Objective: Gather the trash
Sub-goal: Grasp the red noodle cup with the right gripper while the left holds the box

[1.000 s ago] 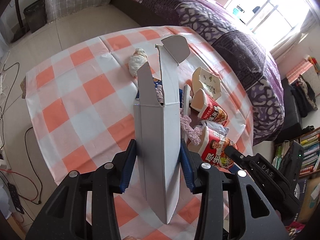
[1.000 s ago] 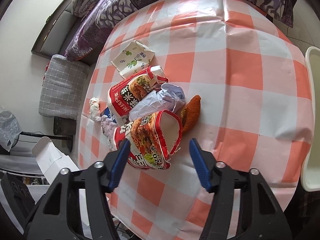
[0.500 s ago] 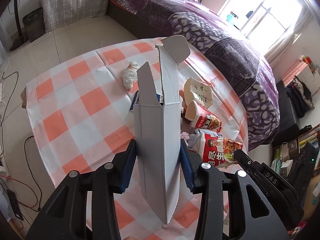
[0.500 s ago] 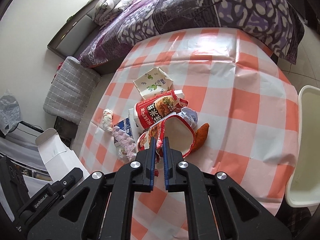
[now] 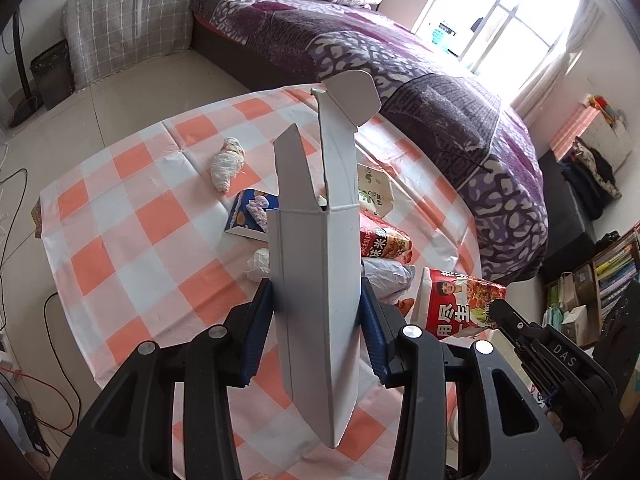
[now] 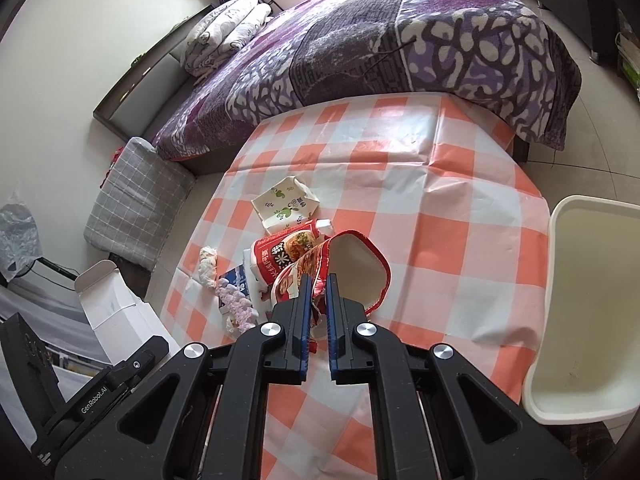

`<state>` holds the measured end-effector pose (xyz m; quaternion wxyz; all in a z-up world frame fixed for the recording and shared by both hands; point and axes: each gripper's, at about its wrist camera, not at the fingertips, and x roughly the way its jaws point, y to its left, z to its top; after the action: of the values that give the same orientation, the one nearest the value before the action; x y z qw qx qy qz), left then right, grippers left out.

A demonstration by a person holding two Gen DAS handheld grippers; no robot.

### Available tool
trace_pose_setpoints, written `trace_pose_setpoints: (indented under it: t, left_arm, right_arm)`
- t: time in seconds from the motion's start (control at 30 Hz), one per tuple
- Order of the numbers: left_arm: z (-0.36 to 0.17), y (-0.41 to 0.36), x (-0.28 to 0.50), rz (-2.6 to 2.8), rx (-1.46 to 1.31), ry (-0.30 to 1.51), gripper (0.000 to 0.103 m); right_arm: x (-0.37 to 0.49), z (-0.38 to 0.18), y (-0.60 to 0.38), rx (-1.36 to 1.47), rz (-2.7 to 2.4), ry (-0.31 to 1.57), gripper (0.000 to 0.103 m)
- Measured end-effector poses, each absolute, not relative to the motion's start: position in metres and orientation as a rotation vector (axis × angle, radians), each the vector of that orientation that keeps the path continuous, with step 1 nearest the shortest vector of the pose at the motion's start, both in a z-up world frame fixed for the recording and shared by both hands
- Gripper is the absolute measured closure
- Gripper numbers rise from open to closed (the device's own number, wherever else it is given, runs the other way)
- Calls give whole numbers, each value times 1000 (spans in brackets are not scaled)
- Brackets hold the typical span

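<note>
My left gripper (image 5: 316, 312) is shut on a white open cardboard box (image 5: 316, 248) and holds it upright above the checked table (image 5: 132, 220); the box also shows in the right wrist view (image 6: 116, 312). My right gripper (image 6: 316, 292) is shut on the torn rim of a red noodle cup (image 6: 356, 272), lifted off the table; the cup also shows in the left wrist view (image 5: 460, 304). On the table lie another red noodle cup (image 6: 284, 252), a white patterned carton (image 6: 284, 208), a blue packet (image 5: 252, 212), a crumpled white wad (image 5: 226, 164) and a crumpled plastic bag (image 5: 384, 276).
A white chair (image 6: 592, 308) stands at the table's right edge. A bed with a purple cover (image 6: 400, 40) lies beyond the table. A grey checked cushion (image 5: 128, 28) and cables (image 5: 16, 208) are on the floor to the left.
My right gripper closed on the red noodle cup's rim and lifted it off the table. Both grippers rose; the left one kept its hold on the white box.
</note>
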<state>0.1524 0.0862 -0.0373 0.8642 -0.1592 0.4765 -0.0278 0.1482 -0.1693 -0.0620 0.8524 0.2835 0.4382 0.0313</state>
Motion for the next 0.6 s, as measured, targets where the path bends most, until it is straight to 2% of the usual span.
trace_pose_setpoints:
  t: [0.6]
  left_arm:
    - [-48, 5, 147, -197, -252, 1032, 61]
  right_arm:
    - [106, -52, -282, 621, -189, 908, 96]
